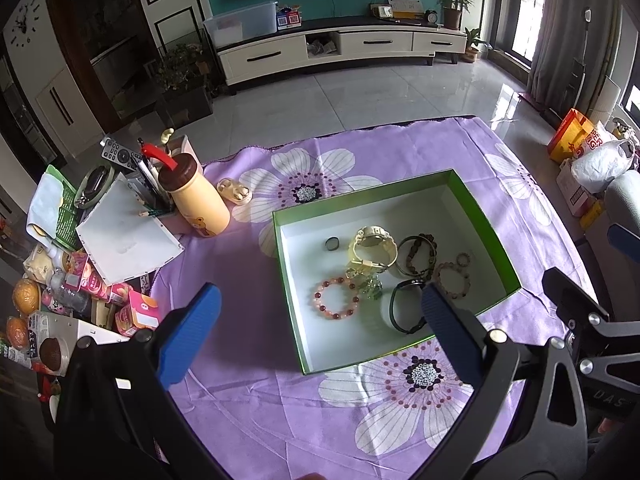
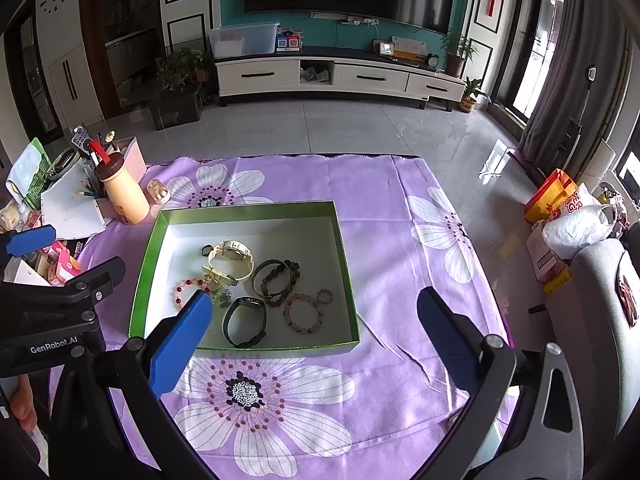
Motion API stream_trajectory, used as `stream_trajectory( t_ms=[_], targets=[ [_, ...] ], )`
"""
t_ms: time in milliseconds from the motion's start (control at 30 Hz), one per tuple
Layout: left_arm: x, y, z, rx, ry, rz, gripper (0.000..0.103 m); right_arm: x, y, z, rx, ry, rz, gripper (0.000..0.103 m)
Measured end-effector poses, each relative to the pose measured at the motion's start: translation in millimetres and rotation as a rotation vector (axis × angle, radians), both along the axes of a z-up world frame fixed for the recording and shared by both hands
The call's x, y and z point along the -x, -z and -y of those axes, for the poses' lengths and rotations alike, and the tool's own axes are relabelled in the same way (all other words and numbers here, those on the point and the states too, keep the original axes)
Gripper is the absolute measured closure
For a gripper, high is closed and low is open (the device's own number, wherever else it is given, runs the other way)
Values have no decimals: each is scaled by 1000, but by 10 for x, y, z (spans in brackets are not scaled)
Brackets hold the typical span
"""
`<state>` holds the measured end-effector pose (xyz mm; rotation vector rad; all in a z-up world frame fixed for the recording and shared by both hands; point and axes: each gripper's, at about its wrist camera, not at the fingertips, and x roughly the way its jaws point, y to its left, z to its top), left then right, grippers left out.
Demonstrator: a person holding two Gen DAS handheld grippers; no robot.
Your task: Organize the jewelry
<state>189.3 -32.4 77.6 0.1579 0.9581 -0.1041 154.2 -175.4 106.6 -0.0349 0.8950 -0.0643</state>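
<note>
A green box [image 1: 492, 228] [image 2: 344, 240] with a white floor lies on the purple flowered cloth [image 1: 280, 420] [image 2: 400, 208]. Inside lie a cream watch [image 1: 374, 248] [image 2: 230, 258], a red bead bracelet [image 1: 335, 298] [image 2: 182, 290], a black band [image 1: 402, 312] [image 2: 244, 322], dark bead bracelets [image 1: 418, 256] [image 2: 276, 280], a pink bead bracelet [image 1: 452, 276] [image 2: 304, 314], a dark ring [image 1: 332, 244] [image 2: 207, 250] and a small bead ring [image 1: 463, 259] [image 2: 325, 295]. My left gripper [image 1: 320, 308] is open and empty above the box's near side. My right gripper [image 2: 314, 308] is open and empty, also near the box.
A cream bottle with a brown lid [image 1: 196, 200] [image 2: 122, 192], an earbud case [image 1: 234, 192] [image 2: 157, 192], a pen holder [image 1: 152, 196] and snack packets [image 1: 96, 288] crowd the table's left side. Bags [image 2: 568, 216] stand on the floor at right.
</note>
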Motion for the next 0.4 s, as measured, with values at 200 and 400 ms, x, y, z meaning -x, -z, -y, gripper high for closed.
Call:
stream_trajectory(
  t_ms=[200, 400],
  targets=[
    [-42, 17, 21, -3, -8, -13, 2, -11, 18, 19, -12, 2, 2, 1],
    [-30, 13, 27, 3, -5, -19, 2, -13, -18, 18, -16, -1, 10, 1]
  ],
)
